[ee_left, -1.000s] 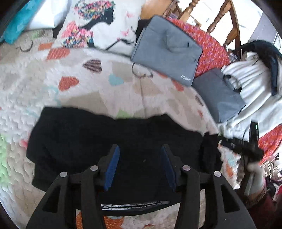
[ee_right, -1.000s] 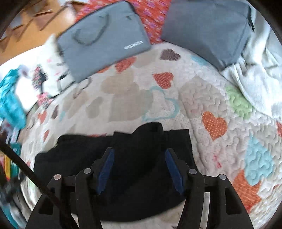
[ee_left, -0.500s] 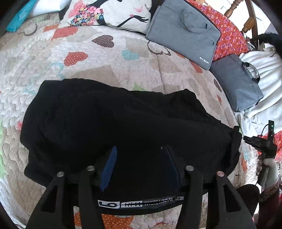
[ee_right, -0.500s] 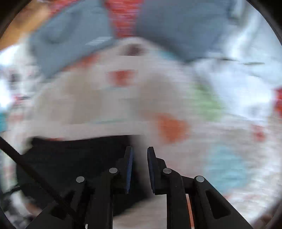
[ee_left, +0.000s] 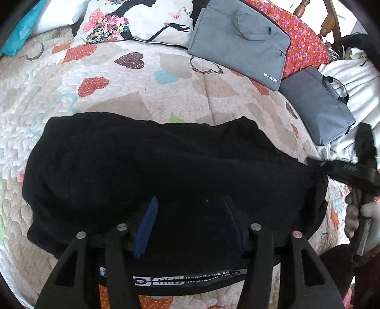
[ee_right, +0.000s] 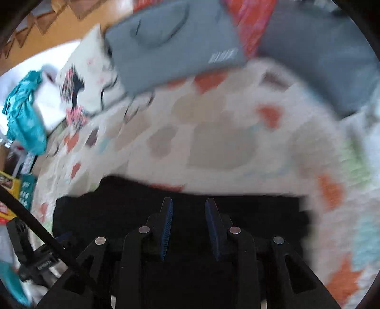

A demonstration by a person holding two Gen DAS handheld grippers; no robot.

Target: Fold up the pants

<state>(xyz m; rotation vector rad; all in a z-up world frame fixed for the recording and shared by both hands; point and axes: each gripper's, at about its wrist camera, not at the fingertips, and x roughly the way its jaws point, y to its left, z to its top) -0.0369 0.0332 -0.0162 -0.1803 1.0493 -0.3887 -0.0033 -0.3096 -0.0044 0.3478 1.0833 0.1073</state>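
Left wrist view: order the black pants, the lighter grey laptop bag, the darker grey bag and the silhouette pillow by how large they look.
1. black pants, nearest the camera
2. lighter grey laptop bag
3. silhouette pillow and darker grey bag: too close to rank, and the pillow is cut off.

Open quilt (ee_left: 147, 95) lies free beyond the black pants (ee_left: 154, 166). Far edge blocked by pillow (ee_left: 142, 21) and two grey bags (ee_left: 239, 40), the nearer bag (ee_left: 315, 104) closing the right side.

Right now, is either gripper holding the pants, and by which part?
Cannot be told for certain. The left gripper straddles the near edge of the black pants; the right gripper, jaws just opening, reaches their end, but no pinch shows.
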